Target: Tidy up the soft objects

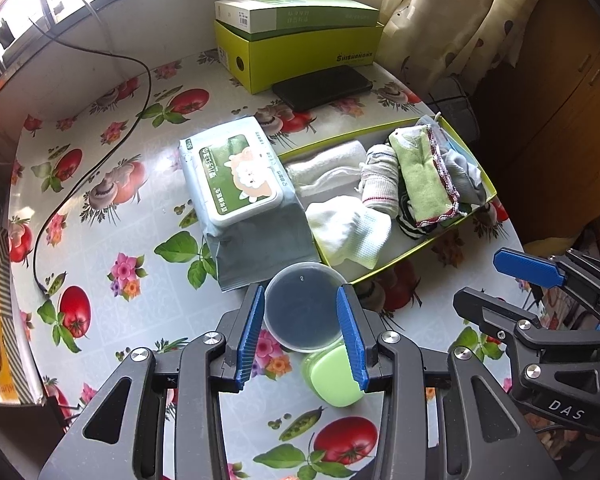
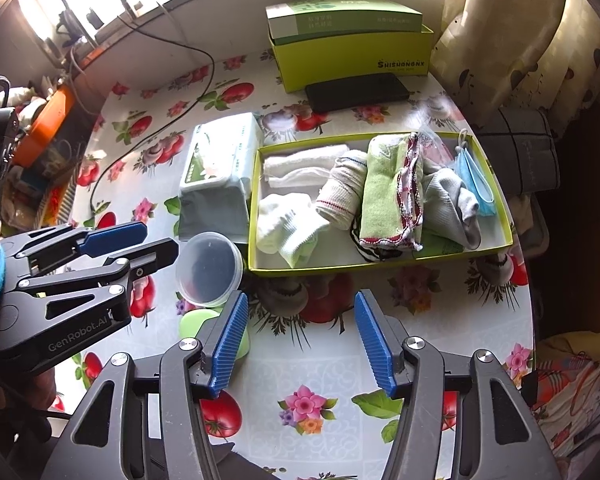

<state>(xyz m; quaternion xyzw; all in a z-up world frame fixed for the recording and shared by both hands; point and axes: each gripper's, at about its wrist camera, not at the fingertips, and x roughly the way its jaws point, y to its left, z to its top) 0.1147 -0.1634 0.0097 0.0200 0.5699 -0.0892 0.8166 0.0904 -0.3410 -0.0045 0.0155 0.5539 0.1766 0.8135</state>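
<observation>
The soft objects, socks and a green towel (image 2: 384, 196), lie inside the shallow tray (image 2: 380, 266) on the counter (image 2: 320, 364). The left tongs (image 1: 302, 334) and the right tongs (image 2: 306, 344) both stand apart and hold nothing, above the counter.

I see a glossy, smooth oilcloth on the worktop (image 1: 100, 208), w/ soft knit socks (image 2: 288, 228) & terry cloth (image 2: 380, 200) in a cardboard tray (image 2: 380, 266). Plastic tub (image 1: 304, 308) looks translucent; wipes pack (image 1: 240, 184) is smooth film.

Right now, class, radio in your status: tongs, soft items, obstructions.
Both tongs open, empty: left tongs, right tongs. Socks and cloths packed in green tray. Clear tub beside the tray's corner.
</observation>
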